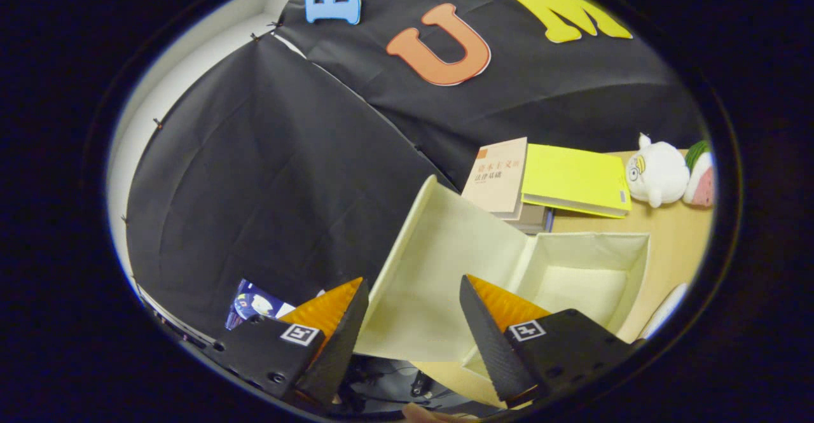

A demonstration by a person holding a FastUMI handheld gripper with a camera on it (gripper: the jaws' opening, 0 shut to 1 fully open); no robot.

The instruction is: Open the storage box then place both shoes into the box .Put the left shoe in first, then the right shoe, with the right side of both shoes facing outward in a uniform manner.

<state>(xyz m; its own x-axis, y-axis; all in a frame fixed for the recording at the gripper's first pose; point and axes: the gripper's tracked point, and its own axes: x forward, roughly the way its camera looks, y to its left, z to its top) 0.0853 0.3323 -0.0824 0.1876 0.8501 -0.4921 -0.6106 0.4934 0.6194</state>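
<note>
Between the fingers of your hand-held gripper stood the raised lid of the storage box, which sat open on the desk, its empty cavity just ahead beyond one finger. Your gripper's fingers were spread wide, holding nothing; whether either touched the lid could not be told.

The storage box sits on the table, its lid raised between the spread fingers of the gripper. Beyond it lie books, with plush toys to their right, perhaps touching each other.
</note>
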